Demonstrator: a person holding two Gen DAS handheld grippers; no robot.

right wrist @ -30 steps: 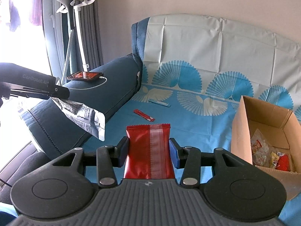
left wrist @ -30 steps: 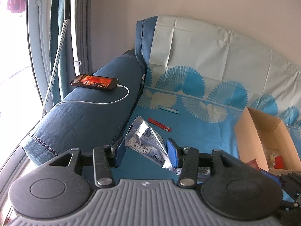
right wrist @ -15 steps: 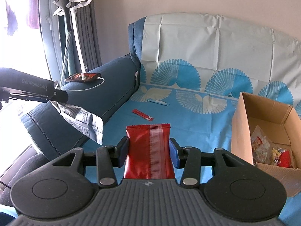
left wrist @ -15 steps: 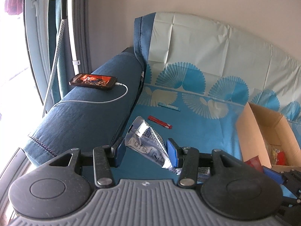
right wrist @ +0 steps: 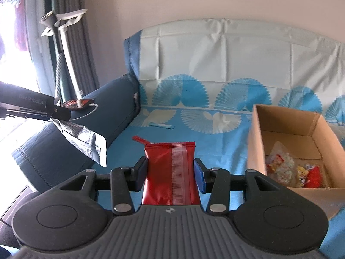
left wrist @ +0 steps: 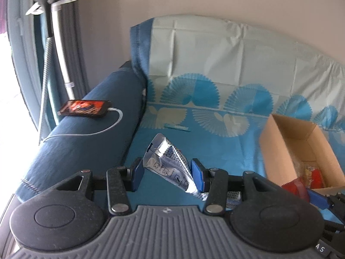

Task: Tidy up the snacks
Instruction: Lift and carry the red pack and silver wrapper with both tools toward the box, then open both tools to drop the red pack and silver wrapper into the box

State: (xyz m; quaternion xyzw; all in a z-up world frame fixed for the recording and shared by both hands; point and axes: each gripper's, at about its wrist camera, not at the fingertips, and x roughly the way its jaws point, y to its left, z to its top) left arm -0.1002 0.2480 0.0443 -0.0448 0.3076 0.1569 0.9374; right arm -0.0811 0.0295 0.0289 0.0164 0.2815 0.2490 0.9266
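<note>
- While both tools hover above the sofa seat, the left hand-held gripper (left wrist: 166, 173) pinches a silver foil snack pouch (left wrist: 167, 164), which sits tilted between its blue pads with its top corner leaning up and to the left.
- From the right wrist view, that same silver pouch hangs down from the left tool's black fingers at the left edge of the picture, clear of the seat.
- The right hand-held gripper (right wrist: 170, 172) is pressed onto a red snack packet (right wrist: 170, 172); the packet stands upright between the two pads, its crimped top edge above them and its lower part running back toward the tool's body.
- A cardboard box (right wrist: 256, 142) stands open on the right side of the seat, with several wrapped snacks (right wrist: 280, 168) lying on its floor, among them clear, yellow and red wrappers.
- On the blue patterned cover (right wrist: 226, 142) of the seat lie a thin red stick packet (right wrist: 139, 139), partly hidden behind the red packet's top, and a pale blue stick packet (right wrist: 161, 125) farther back, near the backrest.
- On the dark blue armrest (left wrist: 90, 142) rests a phone (left wrist: 85, 108) with a lit screen, a white cable (left wrist: 103, 129) plugged into it.
- A stand with a white bar (left wrist: 60, 43) rises behind the armrest, beside the curtain.
</note>
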